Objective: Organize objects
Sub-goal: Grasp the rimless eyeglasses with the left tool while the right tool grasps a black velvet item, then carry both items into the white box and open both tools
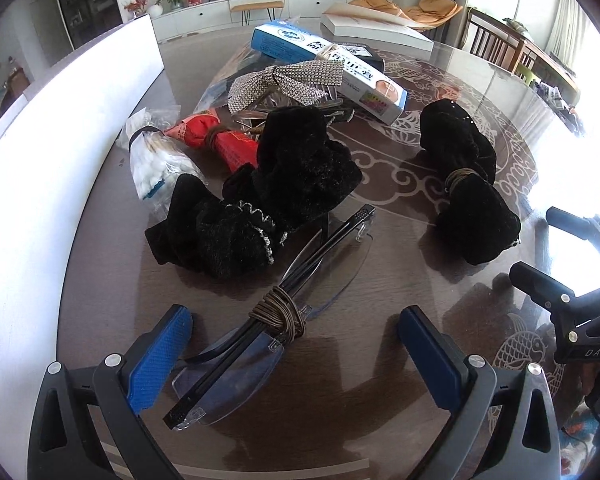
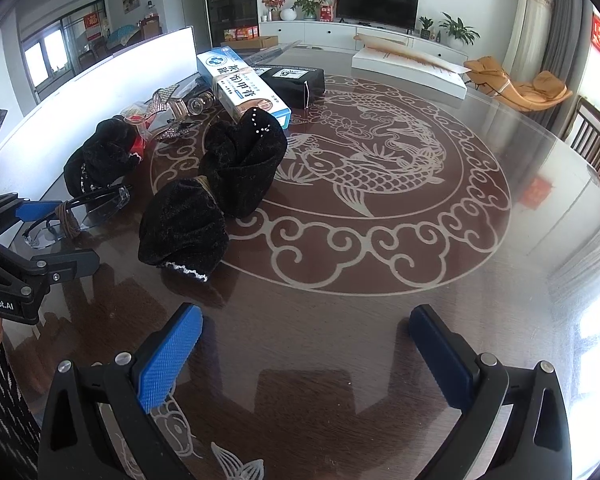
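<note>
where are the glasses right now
The folded glasses lie on the table between the open left gripper fingers, just in front of the black velvet bundle.

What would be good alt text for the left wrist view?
The open left hand-held gripper straddles folded clear glasses bound with a brown band on a dark patterned table. Beyond lie two black fabric bundles, bagged cotton swabs and a blue-and-white box.
</note>
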Tool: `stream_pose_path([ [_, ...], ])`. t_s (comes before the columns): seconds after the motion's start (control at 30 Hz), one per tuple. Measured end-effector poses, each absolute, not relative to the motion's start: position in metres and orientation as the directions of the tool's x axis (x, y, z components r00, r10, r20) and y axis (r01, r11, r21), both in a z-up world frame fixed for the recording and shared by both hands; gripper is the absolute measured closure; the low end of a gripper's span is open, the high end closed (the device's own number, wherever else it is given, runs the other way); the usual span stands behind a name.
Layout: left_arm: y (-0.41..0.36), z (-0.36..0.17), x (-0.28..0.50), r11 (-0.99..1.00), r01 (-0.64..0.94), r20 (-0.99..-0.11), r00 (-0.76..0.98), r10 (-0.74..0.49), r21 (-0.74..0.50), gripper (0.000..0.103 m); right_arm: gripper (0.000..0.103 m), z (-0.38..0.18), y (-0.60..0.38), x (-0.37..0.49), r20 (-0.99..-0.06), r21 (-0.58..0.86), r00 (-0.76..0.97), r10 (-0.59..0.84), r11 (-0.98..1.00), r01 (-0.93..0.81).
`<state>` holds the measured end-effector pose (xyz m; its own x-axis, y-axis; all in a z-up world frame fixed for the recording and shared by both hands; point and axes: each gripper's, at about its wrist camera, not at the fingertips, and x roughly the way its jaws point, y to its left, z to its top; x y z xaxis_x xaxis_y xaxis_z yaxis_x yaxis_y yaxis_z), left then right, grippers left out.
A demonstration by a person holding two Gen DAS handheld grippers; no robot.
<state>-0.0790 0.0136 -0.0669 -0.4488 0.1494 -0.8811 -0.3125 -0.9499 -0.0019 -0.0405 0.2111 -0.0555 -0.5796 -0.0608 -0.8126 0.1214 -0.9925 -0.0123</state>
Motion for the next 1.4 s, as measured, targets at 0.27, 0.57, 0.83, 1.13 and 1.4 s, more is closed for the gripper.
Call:
stream_pose_path([
  [0.27, 0.017, -0.064, -0.063, -0.980, -0.196, -0.886, -0.455, 0.087, 0.005, 0.012, 0.000, -0.056, 0.211, -0.041, -0.813, -0.012, -0.580, -0.061, -0.993, 0.122],
  [0.57, 0.015, -0.050, -0.033, -0.977, -0.207, -0.863, -0.483, 0.148, -0.051, 0.079, 0.000, -0.053, 0.212, -0.053, -0.861, -0.001, -0.503, -0.078, -0.988, 0.156],
  [0.83, 0.001, -0.036, -0.029, -0.977, -0.158, -0.806, -0.554, 0.209, -0.145, 0.095, 0.000, -0.026, 0.217, -0.117, -0.870, 0.318, -0.384, -0.309, -0.947, 0.040],
  [1.13, -0.024, -0.011, -0.009, -0.950, -0.156, -0.696, -0.649, 0.306, -0.271, 0.096, 0.074, -0.034, 0.175, -0.127, -0.887, 0.167, -0.417, -0.200, -0.979, 0.114],
  [1.4, -0.057, 0.016, 0.012, -0.917, -0.122, -0.585, -0.736, 0.341, -0.381, 0.096, 0.074, 0.010, 0.192, -0.089, -0.825, 0.172, -0.513, -0.239, -0.969, 0.175],
])
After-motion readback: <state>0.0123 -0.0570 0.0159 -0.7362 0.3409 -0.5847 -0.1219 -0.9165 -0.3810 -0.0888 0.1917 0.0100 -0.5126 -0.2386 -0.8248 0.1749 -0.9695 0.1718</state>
